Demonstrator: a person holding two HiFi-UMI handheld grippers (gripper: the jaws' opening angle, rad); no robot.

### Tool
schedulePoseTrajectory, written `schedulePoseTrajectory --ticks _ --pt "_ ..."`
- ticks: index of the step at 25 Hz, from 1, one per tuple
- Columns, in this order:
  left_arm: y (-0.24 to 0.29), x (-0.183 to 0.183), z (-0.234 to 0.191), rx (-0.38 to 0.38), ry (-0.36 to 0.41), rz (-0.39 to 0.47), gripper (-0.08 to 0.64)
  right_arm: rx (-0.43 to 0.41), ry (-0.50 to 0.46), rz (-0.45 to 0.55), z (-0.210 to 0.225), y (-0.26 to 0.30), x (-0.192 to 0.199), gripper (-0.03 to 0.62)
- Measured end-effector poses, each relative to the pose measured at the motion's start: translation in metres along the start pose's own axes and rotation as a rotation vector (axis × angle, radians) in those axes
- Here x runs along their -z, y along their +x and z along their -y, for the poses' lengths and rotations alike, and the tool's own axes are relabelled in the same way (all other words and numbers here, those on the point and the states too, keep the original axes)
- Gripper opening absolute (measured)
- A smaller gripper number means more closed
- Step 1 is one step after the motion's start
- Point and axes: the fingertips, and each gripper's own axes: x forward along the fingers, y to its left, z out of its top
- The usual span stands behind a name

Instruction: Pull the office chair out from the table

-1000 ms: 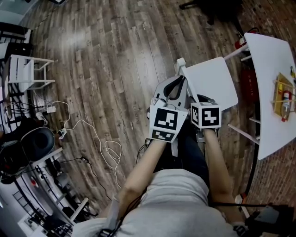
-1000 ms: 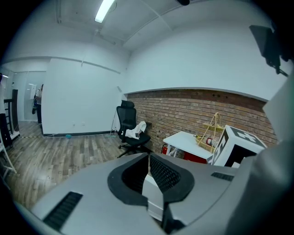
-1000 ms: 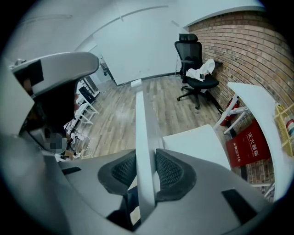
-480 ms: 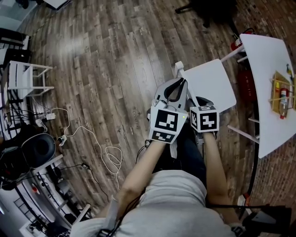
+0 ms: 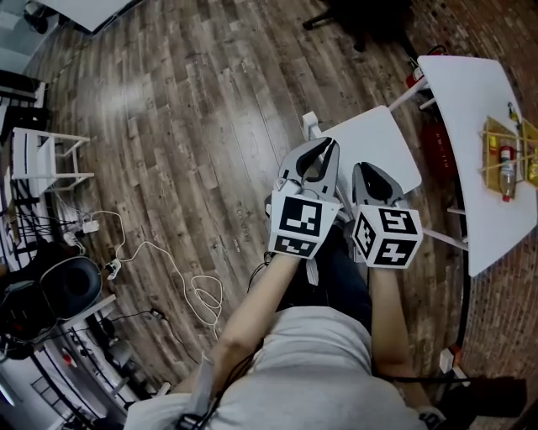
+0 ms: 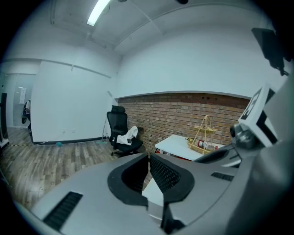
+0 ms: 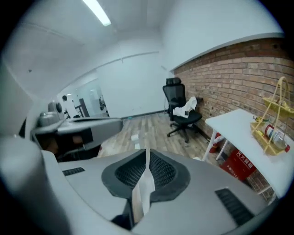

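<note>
The black office chair [image 6: 121, 133] stands far off by the brick wall, a white cloth on its seat. It also shows in the right gripper view [image 7: 181, 112] and at the head view's top edge [image 5: 370, 17]. Both grippers are held side by side in front of the person, far from it. My left gripper [image 5: 330, 149] [image 6: 148, 158] is shut and empty. My right gripper [image 5: 370, 170] [image 7: 147, 153] is closing, its jaws drawn almost together with nothing between them. A white table [image 5: 466, 109] [image 7: 239, 124] stands to the right.
A white chair seat [image 5: 374, 147] lies right under both grippers. A wire basket with bottles [image 5: 508, 159] [image 7: 275, 128] sits on the table, red fire extinguishers [image 5: 439, 147] under it. Cables [image 5: 193, 277] trail over the wood floor at left, beside a white rack [image 5: 42, 155].
The right gripper has risen and tipped up, so its jaws now show beside the left gripper's. The left gripper has hardly moved.
</note>
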Motion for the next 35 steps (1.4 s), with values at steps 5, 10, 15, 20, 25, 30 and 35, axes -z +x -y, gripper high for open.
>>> schedulePoseTrajectory --ticks 5,10,15,20,25,30,35 --pt "0.000 -0.011 0.017 0.027 0.015 0.024 0.026 0.046 -0.008 0.225 0.012 -0.033 -0.037 0.020" --pt "-0.001 -0.020 0.034 0.058 0.030 0.044 0.026 0.053 0.049 0.312 0.015 -0.056 -0.045 0.015" --pt "0.003 -0.028 0.055 0.086 0.042 0.059 0.026 0.075 0.064 0.359 0.027 -0.071 -0.049 0.015" --pt "0.005 -0.035 0.073 0.107 0.060 0.071 0.025 0.107 0.076 0.382 0.041 -0.082 -0.049 0.015" --pt "0.007 -0.044 0.088 0.124 0.077 0.086 0.025 0.123 0.084 0.401 0.050 -0.092 -0.050 0.015" --pt "0.009 -0.051 0.099 0.135 0.084 0.097 0.025 0.142 0.071 0.395 0.058 -0.095 -0.049 0.015" --pt "0.009 -0.057 0.107 0.141 0.094 0.105 0.025 0.144 0.078 0.403 0.063 -0.102 -0.051 0.015"
